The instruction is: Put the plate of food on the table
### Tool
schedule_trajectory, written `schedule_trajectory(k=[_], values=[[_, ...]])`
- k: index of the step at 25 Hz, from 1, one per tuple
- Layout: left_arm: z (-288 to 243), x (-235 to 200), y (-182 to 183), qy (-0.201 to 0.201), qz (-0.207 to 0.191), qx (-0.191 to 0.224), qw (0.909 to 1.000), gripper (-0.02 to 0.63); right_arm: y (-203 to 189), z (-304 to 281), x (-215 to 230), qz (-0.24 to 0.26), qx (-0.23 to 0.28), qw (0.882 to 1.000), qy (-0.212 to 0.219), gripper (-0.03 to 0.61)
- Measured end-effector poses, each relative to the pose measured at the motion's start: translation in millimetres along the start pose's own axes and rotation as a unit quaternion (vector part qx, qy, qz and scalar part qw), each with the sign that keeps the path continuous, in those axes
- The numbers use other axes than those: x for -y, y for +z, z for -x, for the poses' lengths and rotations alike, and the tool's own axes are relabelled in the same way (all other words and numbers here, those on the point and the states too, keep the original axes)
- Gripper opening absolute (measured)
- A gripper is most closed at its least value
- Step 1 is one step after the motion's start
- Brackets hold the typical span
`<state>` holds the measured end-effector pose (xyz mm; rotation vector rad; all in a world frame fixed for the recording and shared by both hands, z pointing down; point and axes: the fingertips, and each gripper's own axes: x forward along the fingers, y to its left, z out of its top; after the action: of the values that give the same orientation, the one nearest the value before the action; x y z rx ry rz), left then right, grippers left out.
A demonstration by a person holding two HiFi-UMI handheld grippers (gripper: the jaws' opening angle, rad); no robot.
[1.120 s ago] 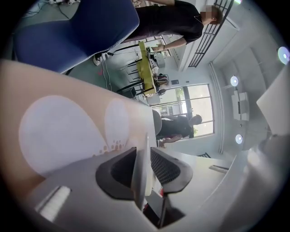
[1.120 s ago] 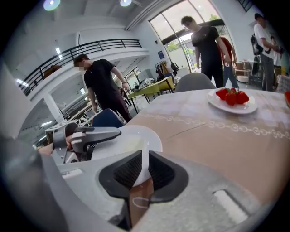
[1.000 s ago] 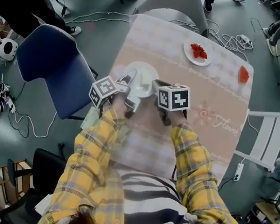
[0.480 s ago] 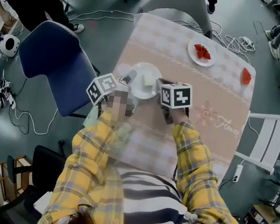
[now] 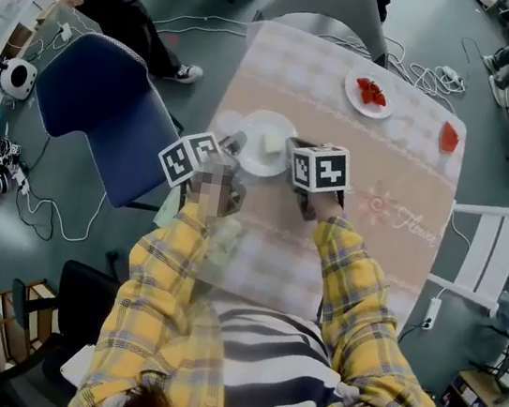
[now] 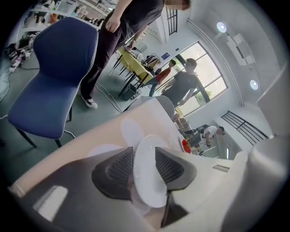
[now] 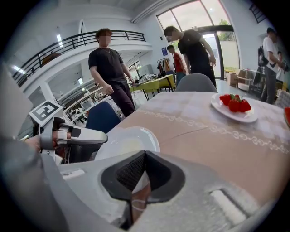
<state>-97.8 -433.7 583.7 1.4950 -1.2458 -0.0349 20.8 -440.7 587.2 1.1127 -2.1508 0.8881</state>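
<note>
The white plate (image 5: 265, 143) of food sits on the worktop (image 5: 381, 179), nearer the person than the strawberry plate (image 5: 372, 92). It looks set down. The right tongs (image 7: 144, 170) pinch its rim. The left tongs (image 6: 144, 165) are closing, rim between them, not squeezing. Next, both should let go and back away.

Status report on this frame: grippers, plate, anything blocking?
Left gripper fingers closing, plate rim between them. Right gripper shut on plate rim. Plate resting on table. Nothing blocking.

I can read only one word: "Flower" (image 5: 412, 225), in pale script on the cloth (image 5: 360, 261), near the right edge of the table (image 5: 439, 183).
</note>
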Motion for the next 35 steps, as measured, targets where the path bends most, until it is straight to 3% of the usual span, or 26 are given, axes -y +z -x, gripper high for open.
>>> schedule_trajectory(k=[6,10,11,27,35], values=[[7.4,3.1,4.0,0.017,-0.060,0.017,0.9979,0.136,-2.4,7.4,2.3,-0.002,0.003,1.000,-0.011,-0.002],[12.8,14.3,3.7,0.007,-0.097,0.029,0.9948,0.007,-5.0,15.6,2.7,-0.008,0.013,1.000,-0.012,-0.002],[14.5,17.7,2.4,0.001,-0.103,0.030,0.9943,-0.002,-6.0,18.0,1.8,-0.009,0.015,1.000,-0.012,-0.002],[61.5,56.1,-30.2,-0.088,-0.120,0.026,0.9885,-0.002,-27.2,65.2,-31.3,-0.014,0.066,0.998,-0.018,0.000],[104.0,66.5,-47.6,-0.137,-0.099,0.019,0.9855,-0.002,-42.1,88.2,-64.4,-0.015,0.089,0.996,-0.015,0.000]])
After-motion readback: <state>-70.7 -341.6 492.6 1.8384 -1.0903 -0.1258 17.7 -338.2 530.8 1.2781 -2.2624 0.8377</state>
